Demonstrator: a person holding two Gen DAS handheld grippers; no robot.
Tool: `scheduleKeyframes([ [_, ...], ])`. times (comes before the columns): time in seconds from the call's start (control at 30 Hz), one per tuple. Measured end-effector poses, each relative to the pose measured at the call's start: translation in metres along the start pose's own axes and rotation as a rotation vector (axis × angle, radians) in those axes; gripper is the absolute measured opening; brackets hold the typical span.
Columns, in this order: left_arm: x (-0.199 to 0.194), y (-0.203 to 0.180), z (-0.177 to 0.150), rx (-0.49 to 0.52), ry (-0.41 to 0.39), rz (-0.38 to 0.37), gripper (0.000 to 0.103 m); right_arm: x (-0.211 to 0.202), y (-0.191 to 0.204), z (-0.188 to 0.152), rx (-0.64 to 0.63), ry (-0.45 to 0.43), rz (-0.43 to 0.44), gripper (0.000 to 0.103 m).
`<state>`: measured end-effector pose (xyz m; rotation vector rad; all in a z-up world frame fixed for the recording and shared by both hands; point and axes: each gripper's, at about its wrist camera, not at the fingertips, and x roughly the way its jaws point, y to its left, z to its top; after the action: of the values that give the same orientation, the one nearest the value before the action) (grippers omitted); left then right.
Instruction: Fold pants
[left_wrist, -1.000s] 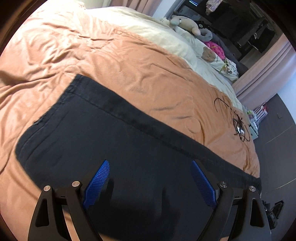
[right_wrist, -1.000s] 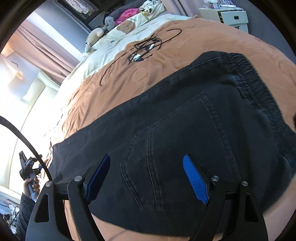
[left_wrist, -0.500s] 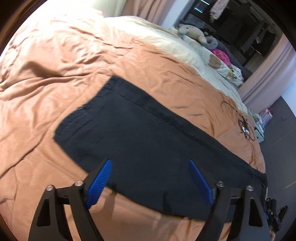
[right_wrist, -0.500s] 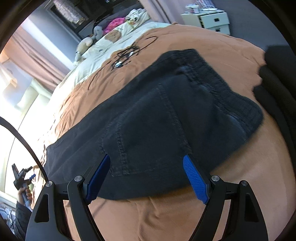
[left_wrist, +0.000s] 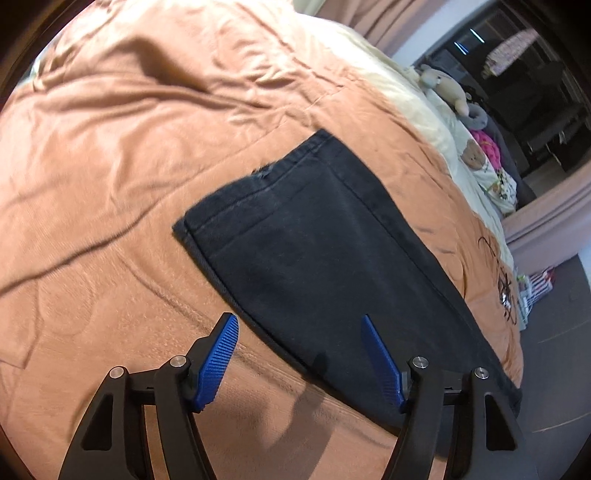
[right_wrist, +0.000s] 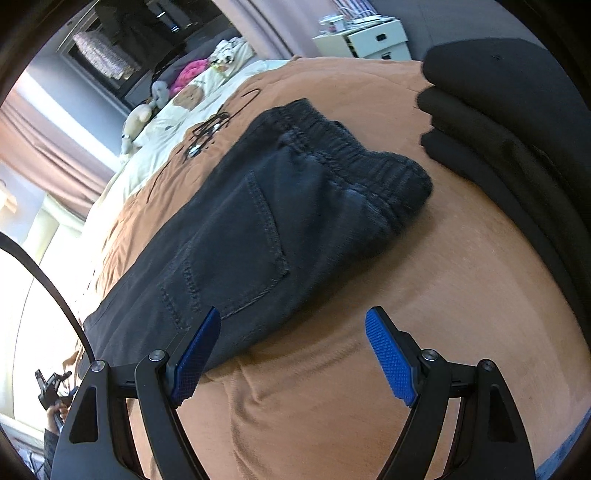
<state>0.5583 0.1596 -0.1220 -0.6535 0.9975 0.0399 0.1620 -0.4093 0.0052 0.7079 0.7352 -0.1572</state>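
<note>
Black pants (left_wrist: 332, 251) flat on orange bedspread (left_wrist: 110, 184); both claws gaping, empty.

Black pants (right_wrist: 258, 221) lie flat on the orange bedspread (right_wrist: 424, 295), waistband (right_wrist: 354, 155) at far end, back pocket (right_wrist: 236, 258) up. Right gripper (right_wrist: 293, 354) hangs over near edge, jaws wide apart, nothing btwn them. Dark folded stack (right_wrist: 509, 122) sits at upper right, apart from pants.

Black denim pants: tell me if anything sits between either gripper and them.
Nothing visible does. The black denim pants lie flat on the orange bedspread, with both the left gripper and right gripper open just before them.
</note>
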Motion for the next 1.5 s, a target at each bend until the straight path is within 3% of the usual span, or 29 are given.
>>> scheduleKeyframes([
  [0.3,0.029,0.019,-0.009,-0.056,0.039,-0.022,0.070,-0.002,-0.010,-0.001,0.035,-0.008,-0.019,0.080],
  [0.5,0.037,0.024,-0.004,-0.075,0.026,-0.057,0.070,0.004,-0.015,-0.007,0.063,-0.009,-0.016,0.080],
  [0.63,0.037,0.035,0.002,-0.123,-0.010,-0.122,0.070,0.007,-0.015,-0.009,0.090,-0.003,-0.013,0.080],
  [0.7,0.036,0.041,0.002,-0.149,-0.020,-0.158,0.067,0.007,-0.020,-0.009,0.122,-0.016,0.000,0.080],
  [0.77,0.032,0.049,0.001,-0.181,-0.037,-0.180,0.057,0.008,-0.028,-0.010,0.168,-0.036,0.011,0.073],
  [0.87,0.031,0.055,-0.001,-0.207,-0.048,-0.207,0.053,0.007,-0.041,-0.012,0.241,-0.076,0.029,0.071],
  [1.03,0.030,0.054,0.002,-0.199,-0.055,-0.214,0.053,0.014,-0.054,-0.015,0.305,-0.105,0.071,0.071],
  [1.37,0.041,0.048,0.015,-0.227,-0.075,-0.202,0.053,0.057,-0.064,0.015,0.353,-0.095,0.150,0.065],
  [1.43,0.040,0.050,0.016,-0.241,-0.080,-0.197,0.046,0.062,-0.068,0.019,0.361,-0.104,0.159,0.058],
  [1.47,0.039,0.051,0.017,-0.248,-0.083,-0.194,0.033,0.063,-0.070,0.021,0.366,-0.100,0.154,0.053],
  [1.5,0.038,0.052,0.018,-0.253,-0.087,-0.192,0.024,0.063,-0.072,0.021,0.369,-0.098,0.153,0.037],
])
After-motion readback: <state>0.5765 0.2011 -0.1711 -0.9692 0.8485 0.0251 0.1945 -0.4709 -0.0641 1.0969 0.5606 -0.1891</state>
